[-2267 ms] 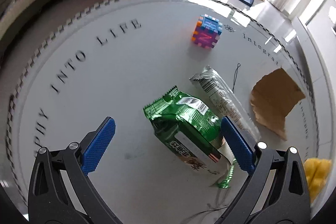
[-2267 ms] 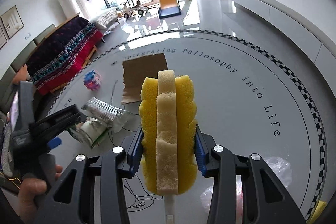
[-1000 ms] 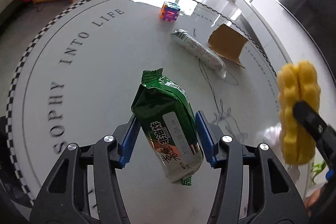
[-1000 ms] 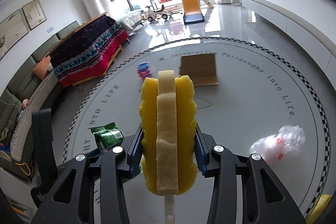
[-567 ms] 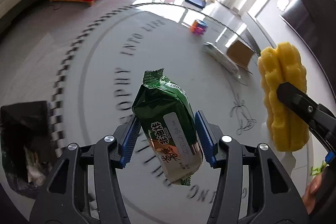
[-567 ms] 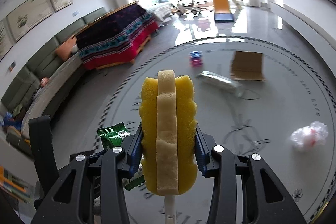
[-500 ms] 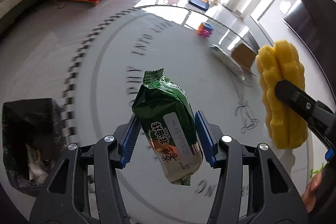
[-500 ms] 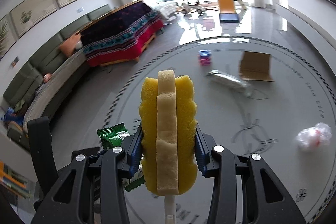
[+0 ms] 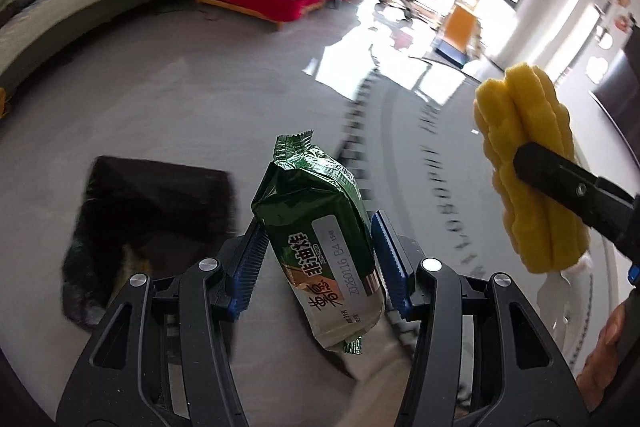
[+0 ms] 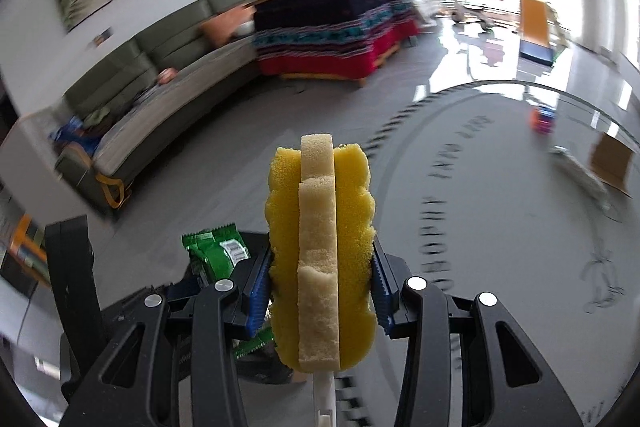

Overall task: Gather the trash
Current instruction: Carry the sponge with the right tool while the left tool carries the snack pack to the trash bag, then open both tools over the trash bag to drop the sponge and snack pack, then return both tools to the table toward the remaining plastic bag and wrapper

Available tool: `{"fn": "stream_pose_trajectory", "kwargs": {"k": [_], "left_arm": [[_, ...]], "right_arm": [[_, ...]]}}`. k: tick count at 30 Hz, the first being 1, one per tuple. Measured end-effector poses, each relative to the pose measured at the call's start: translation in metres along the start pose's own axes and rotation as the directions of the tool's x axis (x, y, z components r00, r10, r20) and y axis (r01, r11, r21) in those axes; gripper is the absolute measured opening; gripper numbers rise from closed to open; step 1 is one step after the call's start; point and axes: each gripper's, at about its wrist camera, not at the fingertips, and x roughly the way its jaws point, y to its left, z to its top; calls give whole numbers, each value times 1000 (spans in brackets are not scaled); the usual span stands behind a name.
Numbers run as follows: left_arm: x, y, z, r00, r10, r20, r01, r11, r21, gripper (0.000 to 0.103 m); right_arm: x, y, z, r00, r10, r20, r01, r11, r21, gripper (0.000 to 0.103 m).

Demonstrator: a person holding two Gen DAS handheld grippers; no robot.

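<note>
Green foil snack packet (image 9: 320, 239) sits clamped between the blue pads of your left gripper (image 9: 318, 259), in the centre of the left wrist view. Your right gripper (image 10: 322, 281) is closed on a yellow sponge (image 10: 320, 251) (it has a white handle). Black trash bag (image 9: 152, 211) lies open at lower left, on the grey floor (image 9: 160, 99).

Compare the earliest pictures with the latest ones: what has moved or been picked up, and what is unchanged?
The left gripper closed on the green snack packet, lifted it off the floor and carried it toward the black bin bag. The right gripper keeps holding the yellow sponge.
</note>
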Motion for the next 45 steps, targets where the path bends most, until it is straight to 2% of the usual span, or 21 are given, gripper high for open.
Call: {"fn": "stream_pose_trajectory", "kwargs": {"k": [5, 10, 11, 12, 13, 14, 16, 22, 29, 37, 45], "left_arm": [[-16, 54, -9, 995, 97, 10, -96, 992, -85, 52], [-24, 107, -19, 977, 212, -6, -209, 961, -183, 52], [-26, 119, -19, 974, 227, -5, -223, 952, -210, 65], [-26, 128, -17, 969, 249, -11, -244, 942, -232, 81], [-28, 136, -16, 960, 279, -9, -273, 929, -250, 97], [-36, 145, -15, 947, 321, 17, -305, 913, -271, 97], [-43, 156, -14, 934, 356, 27, -332, 894, -302, 97], [-44, 167, -15, 940, 340, 23, -311, 883, -352, 97], [-37, 153, -17, 951, 308, 16, -287, 904, -315, 97], [-34, 117, -8, 953, 300, 36, -283, 929, -237, 97], [-28, 59, 1, 975, 214, 55, -205, 970, -133, 97]], "right_arm": [[27, 58, -5, 993, 100, -54, -105, 991, -88, 44], [56, 104, -8, 972, 195, -133, -212, 969, -126, 45], [62, 114, -8, 965, 219, -145, -237, 963, -129, 46], [70, 124, -6, 954, 249, -166, -272, 953, -132, 53], [77, 135, -3, 945, 265, -192, -294, 945, -141, 70], [82, 144, 0, 947, 251, -199, -282, 948, -150, 76], [83, 155, 3, 955, 242, -174, -269, 950, -158, 78], [75, 164, 1, 960, 241, -140, -265, 943, -199, 78], [59, 147, -2, 962, 243, -120, -262, 947, -183, 78], [40, 115, -2, 969, 228, -90, -239, 962, -131, 78], [11, 65, -5, 983, 182, -40, -184, 981, -61, 78]]}}
